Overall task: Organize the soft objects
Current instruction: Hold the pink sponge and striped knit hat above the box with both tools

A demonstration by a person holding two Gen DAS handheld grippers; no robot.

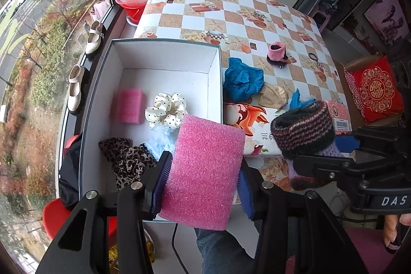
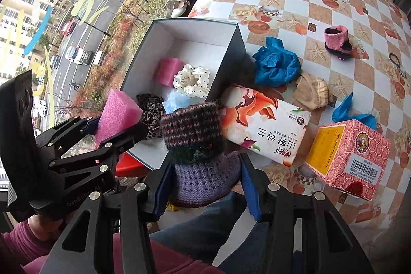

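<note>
The large pink foam block (image 1: 205, 171) covers the near right corner of the open white cardboard box (image 1: 164, 48) and most of the pale blue fluffy scrunchie (image 1: 160, 139). The leopard-print fabric scrunchie (image 2: 151, 112) is partly hidden behind foam and knitted wool. The striped knitted wool bootie (image 2: 197, 145) conceals one end of the floral printed carton (image 2: 264, 125). The red embroidered cushion (image 1: 376, 91) is cut off by the black gripper body. Lettering on the pink patterned carton (image 2: 359, 145) is too small to read.
</note>
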